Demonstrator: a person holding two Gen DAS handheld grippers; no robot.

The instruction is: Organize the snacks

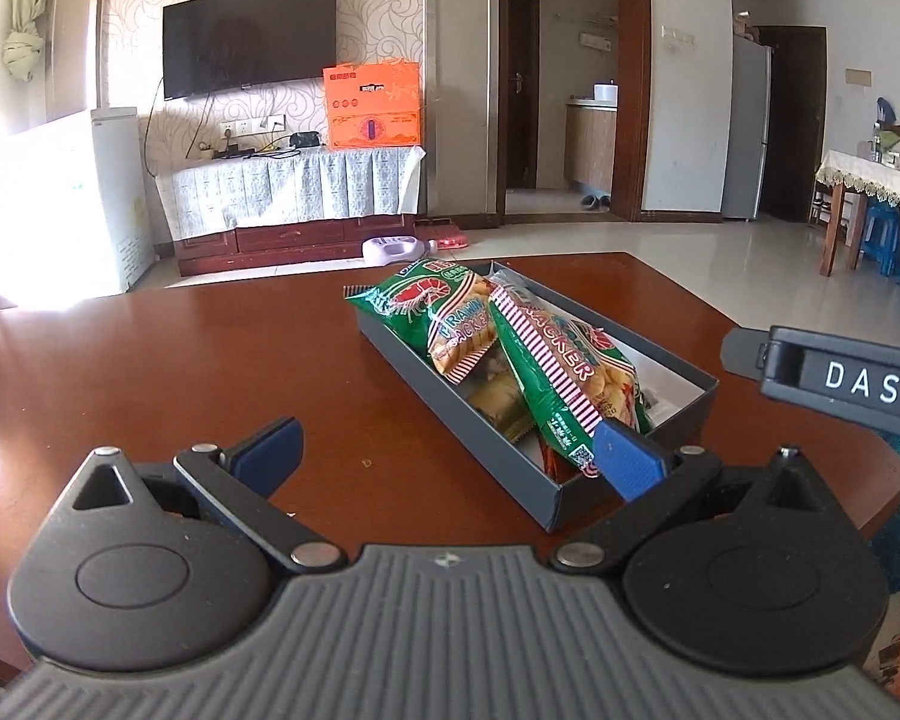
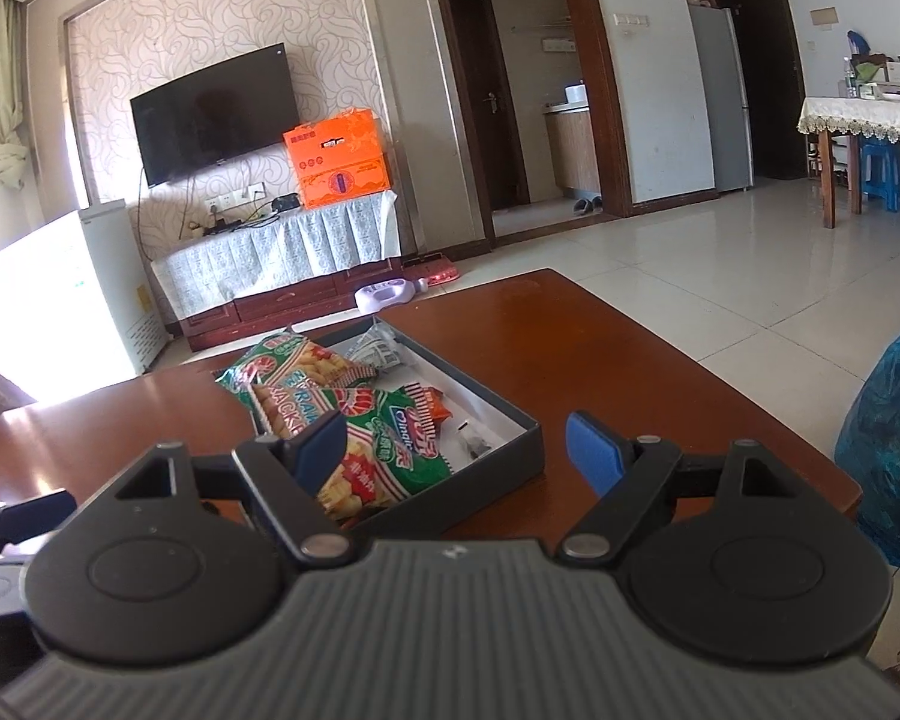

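table: reddish-brown wooden table [image 1: 168,360] in a living room, glossy top, mostly bare on the left side
box: shallow dark grey box [image 1: 450,414] with a white inside, sitting on the table, long side angled away from both cameras
snacks: all in the box as far as I can see. two green prawn cracker bags [image 1: 444,312] lie along it, one overlapping the other and poking out past the far rim, plus a yellowish small packet [image 1: 498,405] tucked under them and a silvery sachet [image 2: 378,351] at the far end
left gripper: left gripper [image 1: 450,459] is spread wide with nothing between the blue pads, its right pad [image 1: 627,459] sits over the near corner of the box right by a bag's end, can't tell if it actually touches
right gripper: right gripper [image 2: 459,450] is also spread wide and empty, left pad over the near bag, right pad over bare table just past the box's corner
other stuff: blue plastic bag [image 2: 888,444] off the table's right edge, tv [image 1: 249,36] and an orange carton [image 1: 372,105] across the room
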